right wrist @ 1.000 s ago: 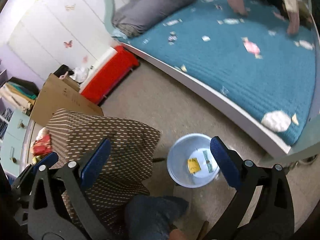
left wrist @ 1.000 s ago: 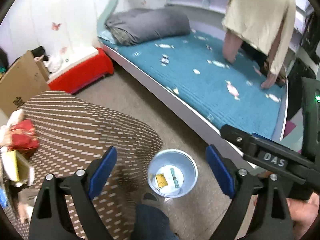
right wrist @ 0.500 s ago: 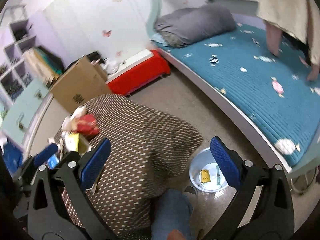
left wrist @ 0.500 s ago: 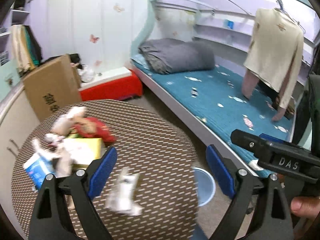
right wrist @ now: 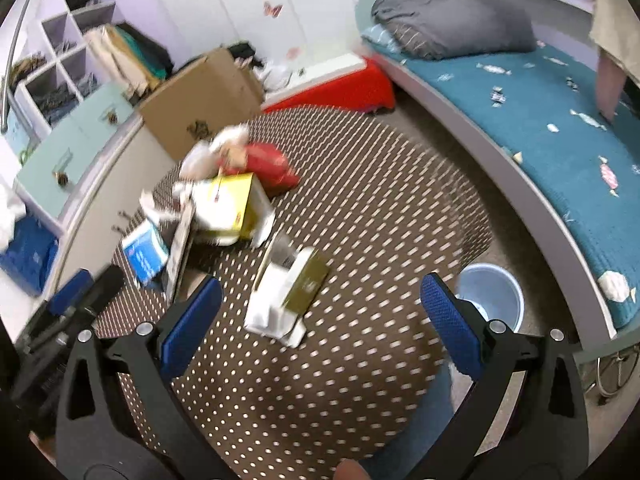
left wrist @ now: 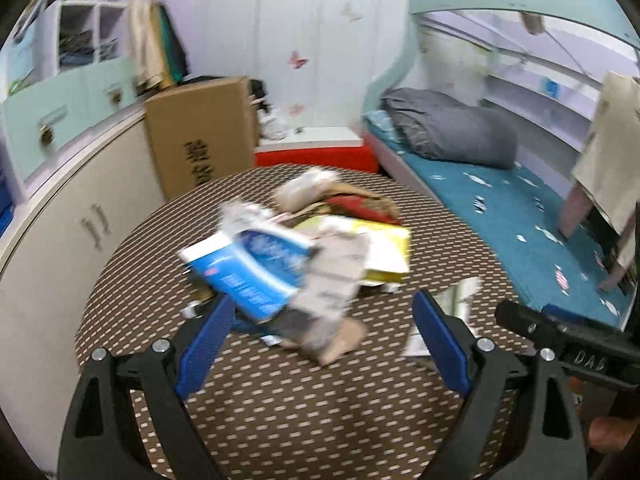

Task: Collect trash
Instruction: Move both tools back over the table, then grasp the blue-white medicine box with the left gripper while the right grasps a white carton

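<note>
Both tongs are spread wide and carry nothing: the left tongs (left wrist: 320, 336) hang over the near side of the pile and the right tongs (right wrist: 320, 316) over the middle of the round brown dotted table (right wrist: 360, 208). The trash lies in a loose heap toward the far left of that table: a blue-and-white packet (left wrist: 256, 268) nearest the left tongs, a yellow box (right wrist: 236, 204) touching it, a red wrapper (right wrist: 268, 164) and crumpled pale paper behind, and a flattened white-and-olive carton (right wrist: 288, 292) lying apart, just ahead of the right tongs. The blue bin (right wrist: 492, 296) stands on the floor between the table's edge and the bed (right wrist: 560, 128), on the right side. The step in hand looks like choosing and gripping the next piece. The sensible split is one piece per tool: the right tongs take the lone carton, since it is free of the heap and closest to the bin, while the left tongs take the blue-and-white packet on top. Both pictures are blurred, so the exact edges are hard to read; it would pay to steady each tool before closing. Grip a raised edge or fold rather than pressing flat card against the cloth, and lift straight up so that neighbouring scraps are not dragged off the table.
</note>
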`<state>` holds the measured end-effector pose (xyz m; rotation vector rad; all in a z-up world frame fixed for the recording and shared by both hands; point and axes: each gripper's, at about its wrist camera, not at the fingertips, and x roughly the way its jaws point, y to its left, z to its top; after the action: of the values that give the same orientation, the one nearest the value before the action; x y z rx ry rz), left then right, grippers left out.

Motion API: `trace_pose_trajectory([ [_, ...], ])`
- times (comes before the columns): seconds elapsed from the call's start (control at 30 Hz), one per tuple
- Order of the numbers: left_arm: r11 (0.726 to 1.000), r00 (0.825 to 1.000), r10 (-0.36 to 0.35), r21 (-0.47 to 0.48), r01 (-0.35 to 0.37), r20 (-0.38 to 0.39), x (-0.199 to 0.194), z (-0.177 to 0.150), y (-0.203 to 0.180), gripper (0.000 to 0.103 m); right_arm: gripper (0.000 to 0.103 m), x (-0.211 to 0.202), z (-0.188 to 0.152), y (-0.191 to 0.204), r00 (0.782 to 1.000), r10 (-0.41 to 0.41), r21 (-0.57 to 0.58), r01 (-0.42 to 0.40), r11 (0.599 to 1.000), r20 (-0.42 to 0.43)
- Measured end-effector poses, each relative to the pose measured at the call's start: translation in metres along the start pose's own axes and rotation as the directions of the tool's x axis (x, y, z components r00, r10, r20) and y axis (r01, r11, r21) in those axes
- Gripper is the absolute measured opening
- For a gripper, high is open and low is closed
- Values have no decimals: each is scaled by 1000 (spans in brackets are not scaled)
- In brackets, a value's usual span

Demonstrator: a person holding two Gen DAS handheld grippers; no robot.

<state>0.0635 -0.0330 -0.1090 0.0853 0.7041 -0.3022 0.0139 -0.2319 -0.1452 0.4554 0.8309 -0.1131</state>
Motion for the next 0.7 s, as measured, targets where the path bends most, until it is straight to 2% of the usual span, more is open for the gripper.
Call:
trace_pose_trajectory([
  [0.23,997,998,56,-43,-56,-18,5,-9,35,89,97,46,-6,24,998,-32,-16,32,999,-54],
  [0.3,997,998,66,-46,-67,-19,9,-8,38,89,90,57,-6,29,996,-53,-30,51,998,-65],
  [0.33,996,997,75,-44,-75,-19,13,-6,40,89,80,63,-6,32,995,-63,-38,60,997,-77],
  [0.37,996,996,81,-42,-82,-21,15,-4,40,89,66,66,-6,33,994,-76,-44,72,996,-83],
  [0.4,996,996,85,-39,-86,-21,19,-1,40,89,55,66,-5,35,993,-100,-68,96,993,-64],
  [0.57,990,990,133,51,-131,-43,52,9,27,89,48,61,-1,34,996,-72,-92,68,993,-43],
  [0.7,984,984,167,81,-161,-64,74,17,20,89,47,51,3,24,999,-37,-86,34,996,-24],
])
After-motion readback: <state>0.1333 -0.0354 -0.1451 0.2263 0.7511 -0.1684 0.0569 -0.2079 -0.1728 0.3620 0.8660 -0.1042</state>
